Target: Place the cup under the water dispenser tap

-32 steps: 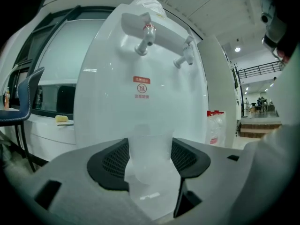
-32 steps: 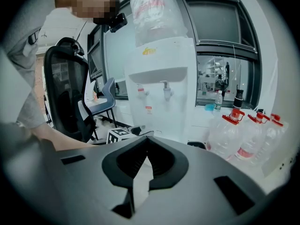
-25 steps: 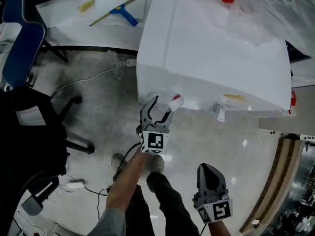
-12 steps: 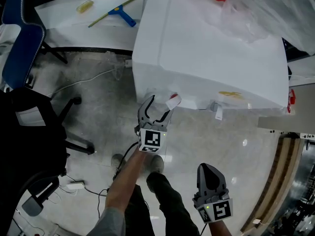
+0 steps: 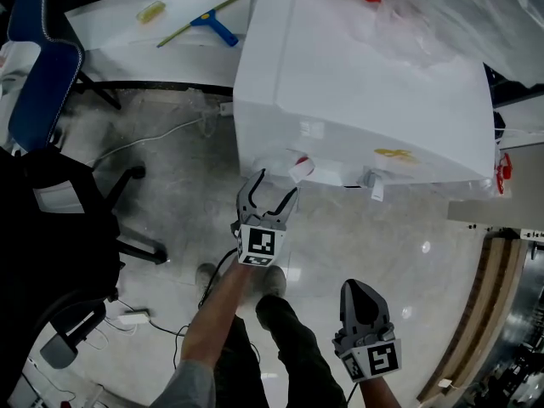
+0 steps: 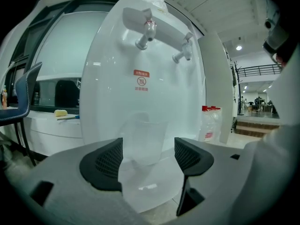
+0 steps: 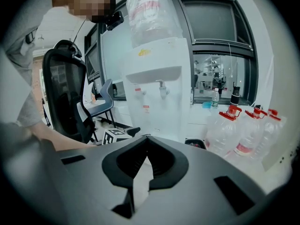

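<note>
In the left gripper view a clear plastic cup [image 6: 144, 142] stands upright on the drip tray of the white water dispenser [image 6: 140, 78], below the left tap [image 6: 146, 29]; a second tap [image 6: 183, 52] is to its right. My left gripper [image 6: 148, 158] is level in front of the cup. Its jaws are opening, with the cup between the black pads [image 6: 108, 162] and neither pad touching it. In the head view the left gripper [image 5: 267, 198] sits just under the red-handled tap [image 5: 299, 167], and the cup does not show there. My right gripper [image 5: 364, 308] hangs lower down, shut and empty.
A black office chair [image 5: 51, 228] and a blue chair [image 5: 38, 58] stand at the left, with cables [image 5: 144, 143] on the floor. A blue squeegee [image 5: 204, 19] and a yellow sponge [image 5: 150, 10] lie on the white ledge. Water bottles [image 7: 243, 128] stand right of the dispenser.
The left gripper's jaws have spread wider in front of the dispenser. The right gripper has stayed where it was.
</note>
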The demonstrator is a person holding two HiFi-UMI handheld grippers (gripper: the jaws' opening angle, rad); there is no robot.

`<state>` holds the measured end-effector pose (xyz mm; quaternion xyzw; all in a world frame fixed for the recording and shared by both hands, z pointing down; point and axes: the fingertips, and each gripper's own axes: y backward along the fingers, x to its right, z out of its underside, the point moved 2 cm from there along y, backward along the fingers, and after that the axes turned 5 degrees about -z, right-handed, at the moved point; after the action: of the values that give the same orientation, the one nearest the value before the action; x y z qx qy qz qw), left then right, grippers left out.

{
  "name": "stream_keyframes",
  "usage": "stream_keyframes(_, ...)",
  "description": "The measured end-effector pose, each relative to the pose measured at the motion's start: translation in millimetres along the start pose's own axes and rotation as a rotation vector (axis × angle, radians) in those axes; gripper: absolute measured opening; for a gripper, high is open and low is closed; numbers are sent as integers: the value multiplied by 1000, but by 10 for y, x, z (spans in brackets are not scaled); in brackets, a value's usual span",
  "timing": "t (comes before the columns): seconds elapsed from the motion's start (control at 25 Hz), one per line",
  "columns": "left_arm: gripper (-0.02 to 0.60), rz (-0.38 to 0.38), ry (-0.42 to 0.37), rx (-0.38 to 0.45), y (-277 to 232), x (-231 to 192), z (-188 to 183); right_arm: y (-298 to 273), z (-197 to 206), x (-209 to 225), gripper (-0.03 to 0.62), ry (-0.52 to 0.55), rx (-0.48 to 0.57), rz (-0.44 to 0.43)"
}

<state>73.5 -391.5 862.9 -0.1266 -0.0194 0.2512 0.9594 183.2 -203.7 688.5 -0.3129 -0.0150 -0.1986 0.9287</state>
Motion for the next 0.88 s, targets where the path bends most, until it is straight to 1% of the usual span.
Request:
stream_keyframes(0.12,331,23,1,-16,200,19,-91,15,-88,-58,11,-23,26,-13)
stream_keyframes(0.32,331,64,-2,-40,532,71,-340,102,-277,-252,11,-61,34,-38)
stream_keyframes(0.4,330,73,-1,-40,625,84,-485,152,-370,-321,11,-75,34,-46)
stream_keyframes(0.52,326,80,-6,-11,777,65,-808,233,-496,-413,11,-85,39,-54)
stream_keyframes(0.64,293,85,-7,4,960,55,-1135,324,-652,-488,11,-120,65,-44)
stream_keyframes(0.72,262,95,-10,8,1097,50,-1341,367,-781,-542,11,-129,109,-40)
stream_keyframes(0.76,239,104,-13,9,1169,48,-1446,384,-845,-571,11,-130,132,-40)
stream_keyframes(0.88,178,135,-9,7,1393,41,-1765,454,-988,-685,11,-171,140,-41)
